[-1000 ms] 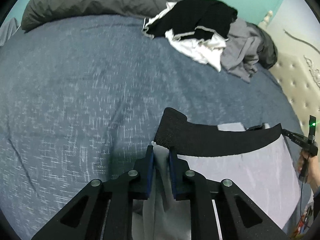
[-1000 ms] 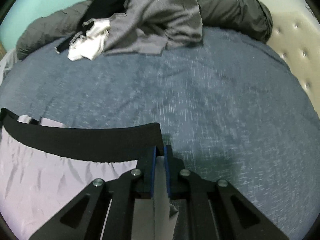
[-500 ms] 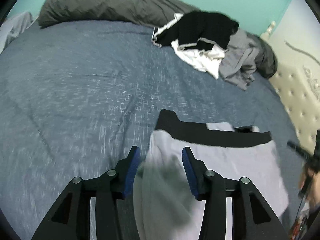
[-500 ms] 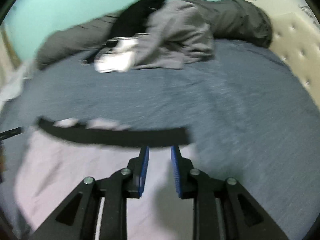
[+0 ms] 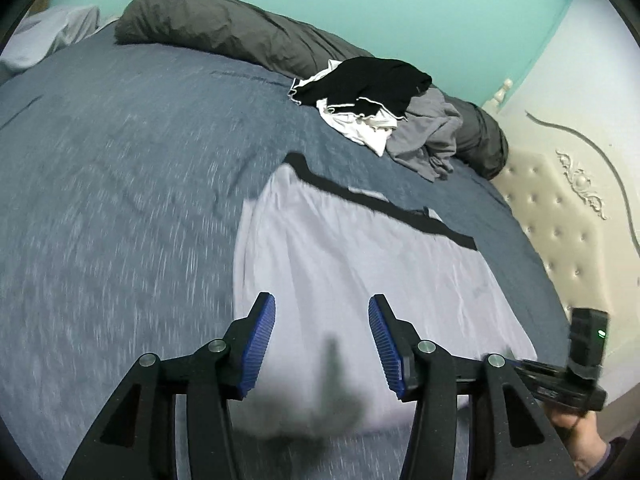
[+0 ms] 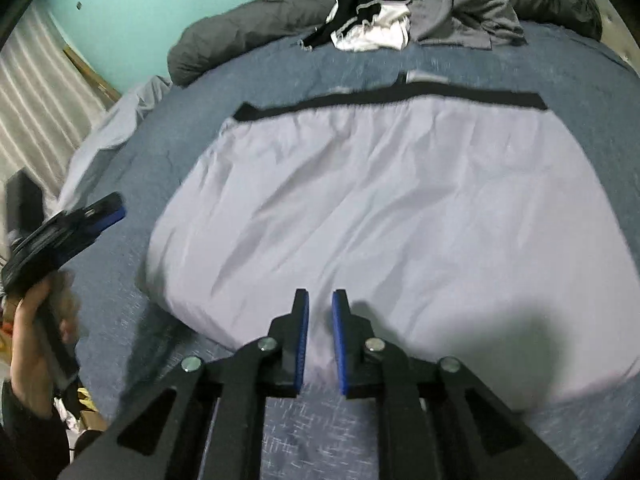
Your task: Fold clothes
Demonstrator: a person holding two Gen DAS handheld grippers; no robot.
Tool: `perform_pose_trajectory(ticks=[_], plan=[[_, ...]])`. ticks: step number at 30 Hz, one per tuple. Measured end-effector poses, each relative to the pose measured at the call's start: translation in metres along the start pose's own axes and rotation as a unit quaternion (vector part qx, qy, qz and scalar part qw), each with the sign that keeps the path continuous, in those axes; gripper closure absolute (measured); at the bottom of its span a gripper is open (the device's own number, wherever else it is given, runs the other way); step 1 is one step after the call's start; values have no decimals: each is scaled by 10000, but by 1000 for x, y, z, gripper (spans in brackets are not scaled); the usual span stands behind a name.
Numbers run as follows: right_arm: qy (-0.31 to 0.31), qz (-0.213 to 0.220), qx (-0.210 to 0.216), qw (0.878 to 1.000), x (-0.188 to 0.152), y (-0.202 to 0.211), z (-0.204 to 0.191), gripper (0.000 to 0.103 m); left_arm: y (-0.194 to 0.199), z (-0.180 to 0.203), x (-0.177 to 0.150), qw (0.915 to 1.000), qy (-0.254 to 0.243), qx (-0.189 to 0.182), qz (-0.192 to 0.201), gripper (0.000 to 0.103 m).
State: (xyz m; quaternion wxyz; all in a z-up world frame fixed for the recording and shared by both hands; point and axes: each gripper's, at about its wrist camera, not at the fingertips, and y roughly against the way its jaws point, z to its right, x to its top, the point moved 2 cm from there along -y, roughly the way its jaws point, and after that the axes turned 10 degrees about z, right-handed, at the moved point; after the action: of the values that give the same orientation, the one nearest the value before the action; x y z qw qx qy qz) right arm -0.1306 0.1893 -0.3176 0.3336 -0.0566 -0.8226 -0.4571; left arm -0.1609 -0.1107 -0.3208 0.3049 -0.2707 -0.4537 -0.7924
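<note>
A pale lilac garment point(image 5: 360, 280) point(image 6: 400, 208) with a black waistband point(image 5: 384, 206) point(image 6: 392, 100) lies spread flat on the blue bed cover, band at the far side. My left gripper point(image 5: 322, 310) hovers above its near hem, its jaws opening and nothing between them. My right gripper point(image 6: 320, 304) hangs over the near hem too, its jaws closing with a narrow gap and no cloth between the pads. Each gripper shows at the edge of the other's view, held in a hand point(image 6: 36, 344).
A heap of black, white and grey clothes point(image 5: 384, 112) point(image 6: 408, 12) lies at the far side against a rolled dark grey duvet point(image 5: 224, 36). A tufted cream headboard point(image 5: 560, 216) bounds the right. Another pale cloth point(image 6: 108, 136) lies at the bed's left edge.
Both grippers let go of the garment's waistband corners and drew back toward me. The garment now lies flat, and its near hem has come into view.
</note>
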Motion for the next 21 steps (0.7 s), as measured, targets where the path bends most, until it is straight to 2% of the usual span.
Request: perform_pose_trajectory(ticks=[4, 10, 13, 17, 21], plan=[[-117, -195, -276, 9994, -17, -28, 2, 94, 8, -5, -31, 9999, 100, -65, -37, 49], [-345, -420, -614, 9966, -34, -65, 17, 101, 8, -11, -43, 9997, 103, -205, -131, 48], [-300, -399, -705, 9963, -30, -61, 13, 101, 11, -16, -44, 9996, 154, -235, -91, 48], [-257, -70, -727, 9970, -21, -41, 7, 101, 12, -24, -46, 9993, 289, -238, -59, 44], [-247, -350, -764, 9962, -34, -57, 11, 101, 9, -28, -47, 9991, 331, -245, -91, 43]])
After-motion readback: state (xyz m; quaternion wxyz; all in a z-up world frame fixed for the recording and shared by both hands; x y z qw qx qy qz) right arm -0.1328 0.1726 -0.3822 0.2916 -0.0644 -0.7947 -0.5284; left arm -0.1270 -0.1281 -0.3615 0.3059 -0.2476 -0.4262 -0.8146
